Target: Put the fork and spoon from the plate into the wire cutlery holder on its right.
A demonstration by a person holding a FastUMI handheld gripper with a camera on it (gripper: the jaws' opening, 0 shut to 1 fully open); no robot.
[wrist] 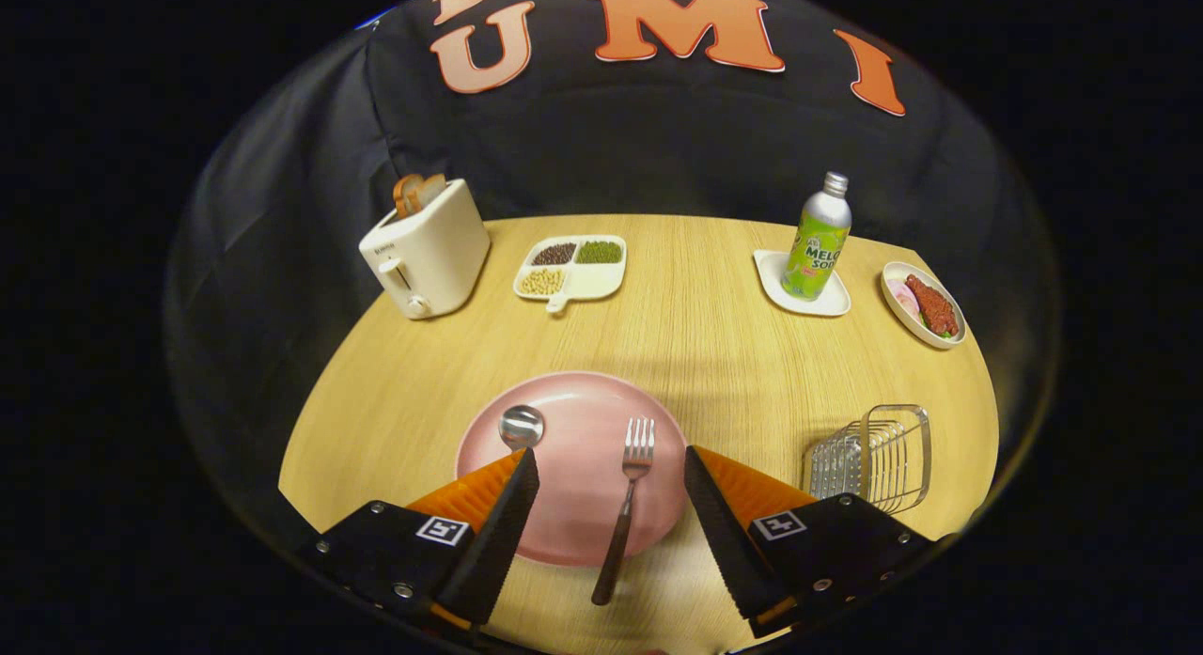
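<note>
Fork (628, 505) lies on the pink plate (573, 420) between the released gripper's (611, 462) spread fingers.

My gripper (611, 462) has its fingers spread wide apart over the round pink plate (573, 420), which looks smooth with a soft matt sheen. On it lie the polished metal spoon (521, 426), its bowl mirror-bright, and the shiny metal fork (627, 500) with a dark matt handle. The round table (695, 335) shows pale wood grain, quite matt. The wire cutlery holder (874, 460) is glossy chromed metal. The cream toaster (428, 251) seems smooth plastic
</note>
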